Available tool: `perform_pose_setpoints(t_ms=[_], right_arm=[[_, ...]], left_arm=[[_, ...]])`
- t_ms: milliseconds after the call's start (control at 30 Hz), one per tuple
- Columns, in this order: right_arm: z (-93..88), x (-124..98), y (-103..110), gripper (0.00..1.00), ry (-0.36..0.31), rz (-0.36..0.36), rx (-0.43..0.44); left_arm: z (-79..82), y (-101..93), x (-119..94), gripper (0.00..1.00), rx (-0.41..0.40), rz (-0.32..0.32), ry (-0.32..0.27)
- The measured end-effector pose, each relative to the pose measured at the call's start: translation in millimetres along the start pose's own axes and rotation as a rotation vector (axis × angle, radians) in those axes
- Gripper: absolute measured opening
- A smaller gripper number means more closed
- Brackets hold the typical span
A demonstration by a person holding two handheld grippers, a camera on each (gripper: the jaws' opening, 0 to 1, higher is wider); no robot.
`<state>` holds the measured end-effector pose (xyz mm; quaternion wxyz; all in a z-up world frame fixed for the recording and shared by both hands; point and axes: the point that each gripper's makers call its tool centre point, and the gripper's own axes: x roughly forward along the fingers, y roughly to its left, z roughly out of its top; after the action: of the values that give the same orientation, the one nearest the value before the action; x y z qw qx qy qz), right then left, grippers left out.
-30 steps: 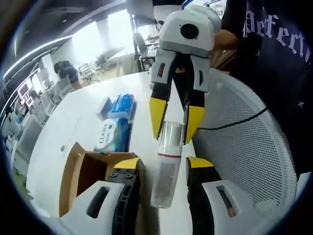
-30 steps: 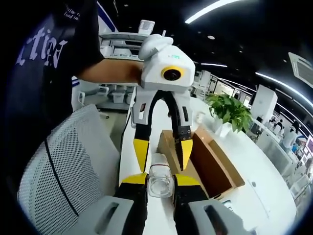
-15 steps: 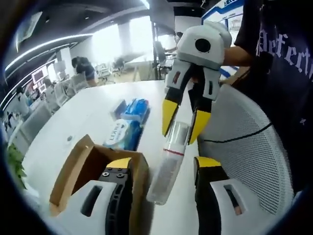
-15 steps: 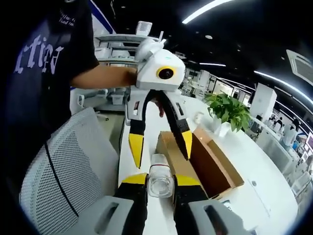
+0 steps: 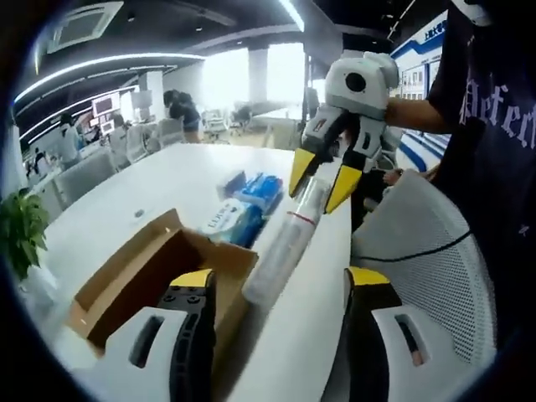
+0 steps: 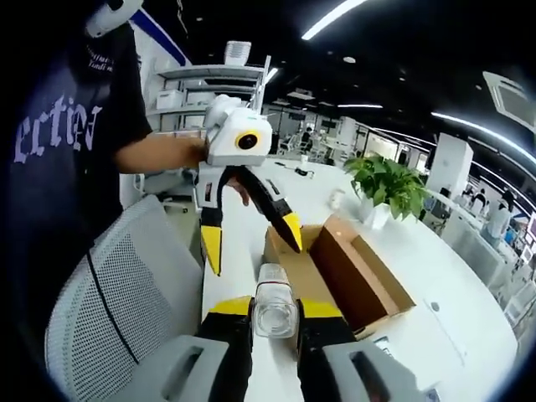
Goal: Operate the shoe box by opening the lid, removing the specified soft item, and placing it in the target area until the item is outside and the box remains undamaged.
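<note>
Released on the left side: left gripper (image 6: 249, 236), white-bodied with yellow-tipped jaws, now spread wide and drawn back off the clear plastic bottle (image 5: 283, 249), where half a second ago the same jaws sat closer either side of it and a second ago closer again. In the left gripper view, own jaws rising wide apart at 7 and 5 o'clock with nothing between the tips, the bottle lying slantwise from centre up toward 1 o'clock. Right gripper (image 5: 325, 177) clamped on the far end of that bottle at 1 o'clock; in the right gripper view the same bottle (image 6: 275, 309) seen end-on, pinched between the yellow pads at 6 o'clock.

Judged meaning: hand-over finished, bottle carried by the right gripper alone, left one freed for the box.

Open brown cardboard shoe box (image 5: 148, 277) sitting on the white table (image 5: 159, 180) at 8 o'clock in the left gripper view, at 3 to 4 o'clock (image 6: 347, 272) in the right gripper view; lid already off or folded back, inside looking bare brown, no soft item made out there. Blue and white soft packs (image 5: 244, 207) lying on the table just beyond the box, toward 12 o'clock, apart from it. White mesh chair back (image 5: 423, 255) at 3 o'clock. Green potted plant (image 6: 389, 188) past the box at 2 o'clock.

Compared with a second ago: box drifted further toward centre in the left gripper view, owing to camera swing rather than box motion.
</note>
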<state>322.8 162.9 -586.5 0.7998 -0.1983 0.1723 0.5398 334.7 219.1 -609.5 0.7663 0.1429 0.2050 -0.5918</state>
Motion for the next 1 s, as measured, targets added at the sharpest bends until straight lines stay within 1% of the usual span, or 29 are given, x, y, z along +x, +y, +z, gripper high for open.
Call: perform_pose_setpoints(t_ms=[167, 367, 500, 600, 633, 833, 1000], right_arm=[[-0.6, -10, -10, 0.14, 0.02, -0.007, -0.02], [-1.9, -22, -24, 0.14, 0.056, -0.008, -0.039], [-3.4, -30, -38, 0.14, 0.099, -0.019, -0.06], [-4.3, -35, -48, 0.14, 0.12, -0.024, -0.071], [-4.4, -37, -52, 0.14, 0.13, -0.027, -0.078], [-9.3, -42, -65, 0.15, 0.195, -0.014, -0.095], [-10.3, -44, -75, 0.15, 0.231, -0.008, -0.099]], left_arm=[[-5.0, 2.3, -4, 0.68, -0.022, 0.035, -0.002], [-9.1, 3.2, -8, 0.72, -0.043, 0.056, -0.003], [-12.9, 5.6, -13, 0.77, -0.058, 0.078, -0.009], [-16.3, 7.7, -17, 0.77, -0.074, 0.082, -0.006], [-17.5, 10.1, -19, 0.78, -0.08, 0.093, -0.008], [-22.4, 15.4, -28, 0.8, -0.097, 0.12, -0.011], [-28.1, 17.9, -34, 0.82, -0.129, 0.148, -0.018]])
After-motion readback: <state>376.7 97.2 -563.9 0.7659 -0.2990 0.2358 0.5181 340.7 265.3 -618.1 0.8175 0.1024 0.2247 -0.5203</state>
